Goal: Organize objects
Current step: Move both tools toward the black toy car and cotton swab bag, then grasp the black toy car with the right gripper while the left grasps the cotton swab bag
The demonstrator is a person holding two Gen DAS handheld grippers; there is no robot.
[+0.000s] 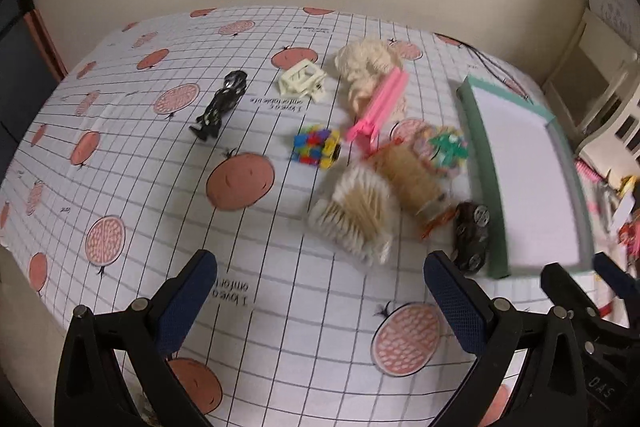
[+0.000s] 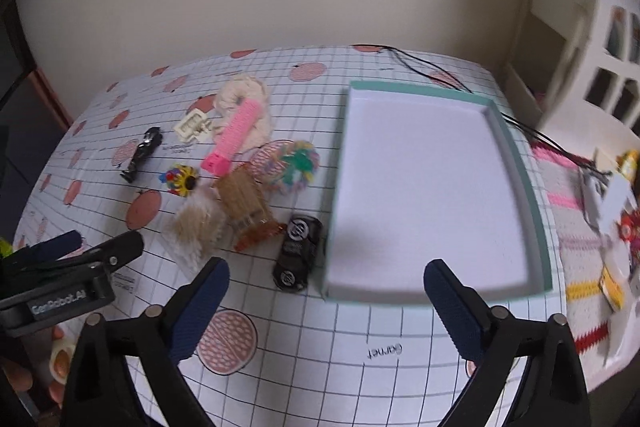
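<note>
Gridded white tablecloth printed with pink fruit covers your table, beige wall behind. Your green-rimmed tray, white inside and rectangular, sits ahead of your right gripper, whose blue-padded jaws are spread wide with nothing between them. Your left gripper is likewise released. Just left of the tray lies a glossy black toy car. Beyond it: a bundle of cotton swabs, a tan twine spool, a pink ribbed clip lying across cream yarn, a multicoloured block toy, and a dark figurine well apart to the left.
</note>
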